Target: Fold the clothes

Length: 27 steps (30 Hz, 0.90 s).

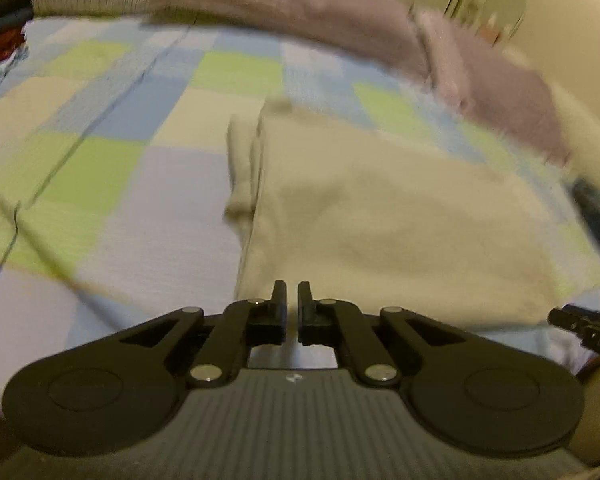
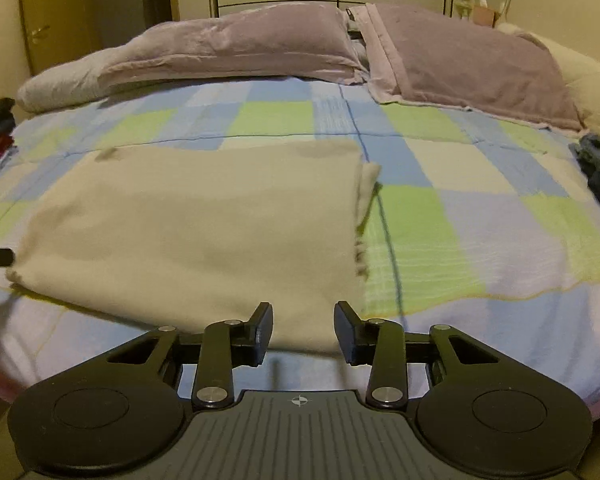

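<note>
Apparently between folds: cream garment (image 2: 204, 232) lies flat, partly folded, on checkered bedspread (image 2: 480, 232). Left gripper (image 1: 292, 294) clenched, empty, at garment's near edge. Right gripper (image 2: 303, 322) half-spread, nothing between jaws, over near corner. Next: pinch near edge, carry toward pillows (image 2: 260, 40).

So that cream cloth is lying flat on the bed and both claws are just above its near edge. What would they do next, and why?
Probably lower the right claw onto the near edge of the cream cloth and pinch it, ready for another fold. Its jaws stand apart with nothing between them, right over that edge. The left claw is shut and empty, so it would need to open first.
</note>
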Each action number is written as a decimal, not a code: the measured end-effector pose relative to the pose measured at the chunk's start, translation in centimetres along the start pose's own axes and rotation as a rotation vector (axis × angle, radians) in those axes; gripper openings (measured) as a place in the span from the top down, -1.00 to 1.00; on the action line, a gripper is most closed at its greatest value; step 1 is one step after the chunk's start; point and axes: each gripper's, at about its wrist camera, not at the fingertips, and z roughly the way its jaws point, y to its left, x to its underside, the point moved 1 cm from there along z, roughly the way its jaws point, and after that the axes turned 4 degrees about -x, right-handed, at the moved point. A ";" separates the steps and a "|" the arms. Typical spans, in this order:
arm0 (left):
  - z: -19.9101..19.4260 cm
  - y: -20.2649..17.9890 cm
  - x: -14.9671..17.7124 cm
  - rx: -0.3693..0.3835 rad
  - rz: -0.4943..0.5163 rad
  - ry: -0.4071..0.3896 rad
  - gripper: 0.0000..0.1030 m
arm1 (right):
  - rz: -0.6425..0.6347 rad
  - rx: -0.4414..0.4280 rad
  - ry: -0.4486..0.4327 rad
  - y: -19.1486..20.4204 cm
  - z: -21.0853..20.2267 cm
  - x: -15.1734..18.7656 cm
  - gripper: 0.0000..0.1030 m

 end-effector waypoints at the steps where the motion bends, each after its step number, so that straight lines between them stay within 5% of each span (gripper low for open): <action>1: 0.2 -0.2 0.3 -0.021 -0.010 0.031 0.97 | 0.012 0.007 0.025 -0.1 0.6 0.5 0.25; 3: -0.5 -0.6 0.7 -0.026 -0.014 0.031 0.95 | 0.056 0.034 0.071 -0.4 1.1 1.3 0.24; 14: -7.1 -2.9 1.5 -0.030 0.038 -0.066 0.61 | 0.204 -0.023 0.013 1.5 -5.1 1.5 0.23; 19: -9.6 -3.6 2.3 -0.045 0.062 -0.090 0.52 | 0.212 -0.014 0.008 2.5 -6.8 1.9 -0.07; 27: -13.6 -4.6 4.3 -0.073 0.096 -0.132 0.42 | 0.204 -0.010 -0.020 3.9 -9.2 2.2 -0.08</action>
